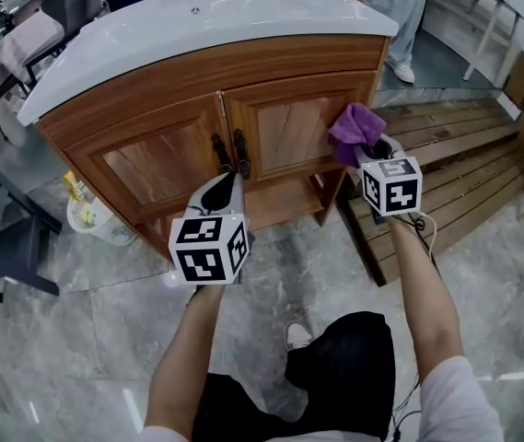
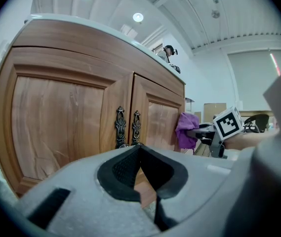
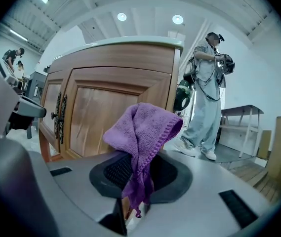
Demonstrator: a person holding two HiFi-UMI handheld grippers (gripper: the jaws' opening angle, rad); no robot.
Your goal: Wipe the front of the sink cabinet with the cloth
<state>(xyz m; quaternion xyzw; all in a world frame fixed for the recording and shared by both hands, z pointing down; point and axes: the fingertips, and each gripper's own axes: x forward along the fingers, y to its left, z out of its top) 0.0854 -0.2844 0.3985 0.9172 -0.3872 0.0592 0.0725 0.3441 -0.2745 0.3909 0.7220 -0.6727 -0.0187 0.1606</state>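
Purple terry cloth (image 3: 142,132), bunched with a stitched edge, is clamped in the jaws of the right gripper (image 3: 136,164). Its folds stand above the tips, close to the right door (image 1: 285,129) of the wooden sink cabinet (image 1: 151,86); contact is unclear. Grainy panelled fronts carry dark ornate handles (image 1: 239,150) under a smooth white top (image 1: 197,21). The jaws of the left gripper (image 2: 140,149) are together, empty.

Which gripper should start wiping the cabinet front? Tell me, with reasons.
Right. The right gripper is shut on the purple cloth, held close to the cabinet's right door. The left gripper is shut on nothing, down by the door handles.
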